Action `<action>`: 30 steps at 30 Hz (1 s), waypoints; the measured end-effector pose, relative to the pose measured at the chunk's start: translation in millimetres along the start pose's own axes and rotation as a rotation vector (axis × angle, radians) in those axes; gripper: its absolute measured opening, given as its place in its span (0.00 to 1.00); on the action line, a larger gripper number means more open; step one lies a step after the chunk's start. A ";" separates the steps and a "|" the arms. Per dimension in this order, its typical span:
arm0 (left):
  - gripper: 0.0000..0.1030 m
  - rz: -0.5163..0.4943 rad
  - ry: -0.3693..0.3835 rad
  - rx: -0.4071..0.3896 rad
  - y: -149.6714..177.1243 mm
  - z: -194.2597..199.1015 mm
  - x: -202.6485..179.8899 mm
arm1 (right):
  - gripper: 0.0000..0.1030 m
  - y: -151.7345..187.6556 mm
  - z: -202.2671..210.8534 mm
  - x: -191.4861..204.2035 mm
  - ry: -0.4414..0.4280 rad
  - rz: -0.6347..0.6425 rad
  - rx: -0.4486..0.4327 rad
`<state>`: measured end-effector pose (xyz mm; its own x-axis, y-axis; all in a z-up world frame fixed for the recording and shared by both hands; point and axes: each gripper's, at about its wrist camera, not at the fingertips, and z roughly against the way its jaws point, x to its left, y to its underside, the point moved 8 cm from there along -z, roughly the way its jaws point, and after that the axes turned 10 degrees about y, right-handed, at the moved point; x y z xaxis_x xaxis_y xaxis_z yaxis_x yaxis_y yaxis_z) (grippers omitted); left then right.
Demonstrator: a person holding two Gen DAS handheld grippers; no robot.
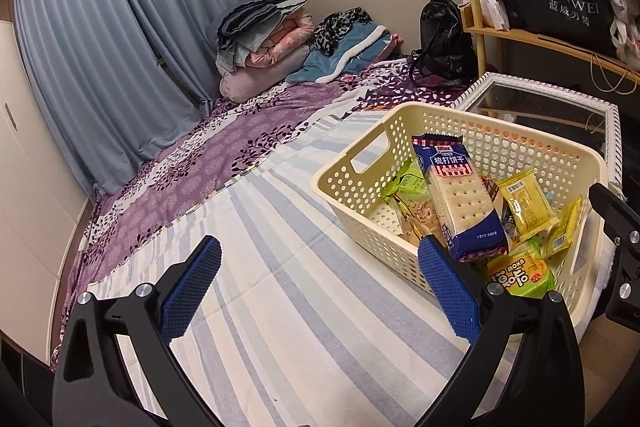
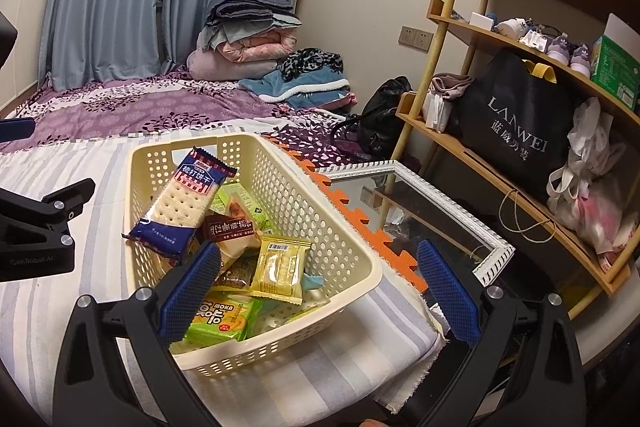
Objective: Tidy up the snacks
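A cream perforated basket (image 1: 360,183) (image 2: 344,259) stands on the striped cloth at the bed's near corner. Inside it lie several snack packs: a blue soda cracker pack (image 1: 460,203) (image 2: 180,203) leaning on the others, a yellow pack (image 1: 524,203) (image 2: 280,263), a green MOKA pack (image 1: 520,275) (image 2: 220,319) and a brown pack (image 2: 228,231). My left gripper (image 1: 320,287) is open over the striped cloth, left of the basket, holding nothing. My right gripper (image 2: 320,291) is open above the basket's near right corner, holding nothing.
A white-framed mirror (image 2: 432,223) lies right of the bed beside orange foam matting (image 2: 360,223). A wooden shelf unit (image 2: 520,147) with a black LANWEI bag (image 2: 516,131) stands at right. Folded blankets (image 1: 264,39) and a black bag (image 1: 444,39) sit at the bed's far end, before blue curtains (image 1: 120,27).
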<state>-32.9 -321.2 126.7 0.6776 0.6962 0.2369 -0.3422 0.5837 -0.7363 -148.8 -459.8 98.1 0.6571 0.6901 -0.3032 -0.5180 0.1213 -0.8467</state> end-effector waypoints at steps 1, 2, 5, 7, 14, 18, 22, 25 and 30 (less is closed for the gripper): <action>0.97 -0.003 -0.001 0.002 0.2 -0.7 -0.2 | 0.95 0.5 -0.6 0.0 0.000 0.000 0.002; 0.97 -0.005 -0.002 0.002 0.3 -1.2 -0.4 | 0.95 0.4 -1.3 0.1 0.000 -0.001 0.003; 0.97 -0.009 -0.008 0.006 0.7 -2.6 -0.2 | 0.95 1.0 -2.1 1.1 0.000 0.001 0.004; 0.97 -0.013 -0.015 0.004 0.8 -2.4 -0.1 | 0.95 0.8 -1.8 1.7 0.001 0.002 0.001; 0.97 0.003 -0.037 0.001 -0.1 -2.1 4.1 | 0.95 0.5 -2.6 2.7 -0.001 0.006 -0.001; 0.97 0.005 -0.025 0.009 0.4 -3.8 3.2 | 0.95 0.9 -2.8 2.8 -0.001 0.006 0.000; 0.97 -0.006 -0.013 0.016 0.7 -5.6 0.0 | 0.95 1.0 -3.2 2.7 0.000 0.007 0.000; 0.97 -0.030 -0.022 0.014 0.7 -5.6 -3.4 | 0.95 2.3 -4.1 2.2 0.002 0.008 0.003; 0.97 -0.061 -0.035 0.013 0.9 -6.1 -7.9 | 0.95 5.0 -5.6 1.1 0.002 0.007 0.005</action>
<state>-34.6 -328.7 120.3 0.6740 0.6735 0.3035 -0.3096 0.6305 -0.7118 -147.7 -462.4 91.1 0.6547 0.6893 -0.3102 -0.5256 0.1201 -0.8422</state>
